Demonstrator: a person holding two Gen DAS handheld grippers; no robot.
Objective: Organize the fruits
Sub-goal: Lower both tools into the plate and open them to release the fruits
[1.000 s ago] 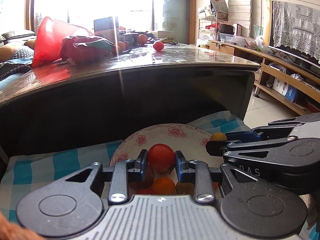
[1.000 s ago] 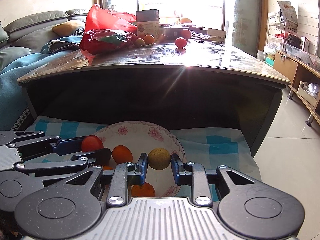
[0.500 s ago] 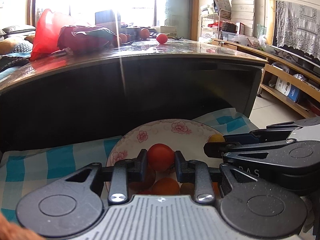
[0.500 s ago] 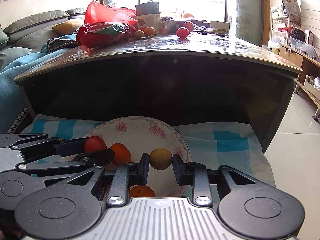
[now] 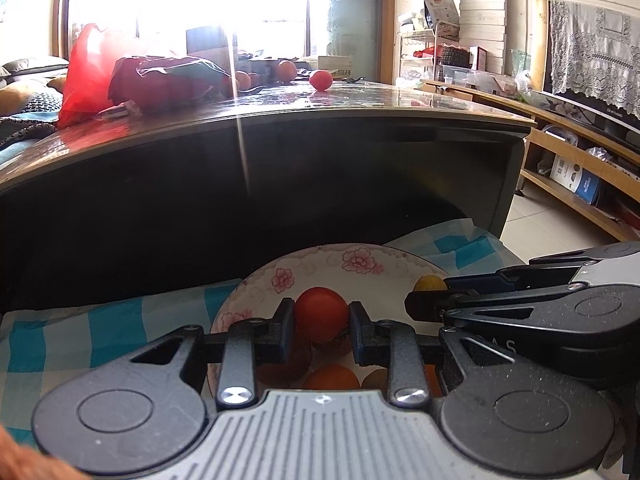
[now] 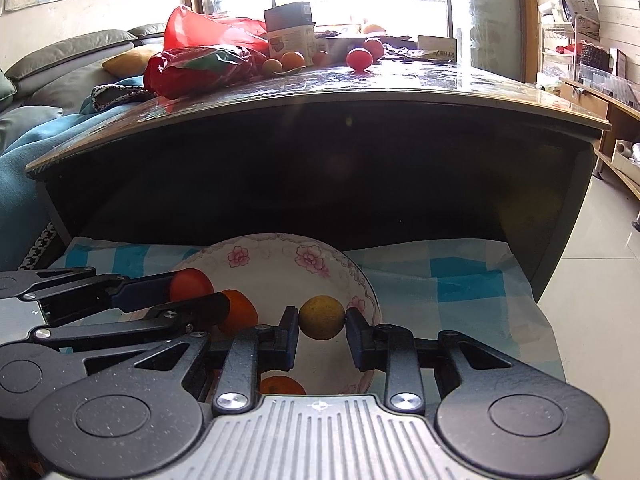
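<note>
- The left gripper [image 5: 321,316] is clamped on a red tomato [image 5: 321,314], both blue pads touching its sides; it holds the fruit over the bowl [image 5: 360,260].
- The right gripper [image 6: 322,318] is clamped on a yellow fruit [image 6: 322,317], pads pressed to either side, above the bowl's right half.
- In the left wrist view the right gripper enters from the right, with the yellow fruit just showing at its tip over the bowl's rim.
- In the right wrist view the left gripper [image 6: 196,294] comes in from the left with the tomato between its fingers.
- The bowl is white with pink flowers on its inner wall and stands on a blue-and-white checked cloth [image 6: 460,284], below the dark front of the table [image 6: 360,168].
- Inside the bowl lie an orange [image 6: 240,312] just beside the left gripper's tip and another orange [image 6: 282,385] near the front; in the left wrist view further brownish fruit lie under the fingers, too hidden to name.
- On the table top, well apart from the bowl, sit a red bag [image 6: 200,66], a box [image 6: 290,34], a loose tomato [image 6: 359,59] and a few more fruit [image 6: 292,60] beside the bag.
- A sofa [image 6: 60,64] stands to the left of the table.
</note>
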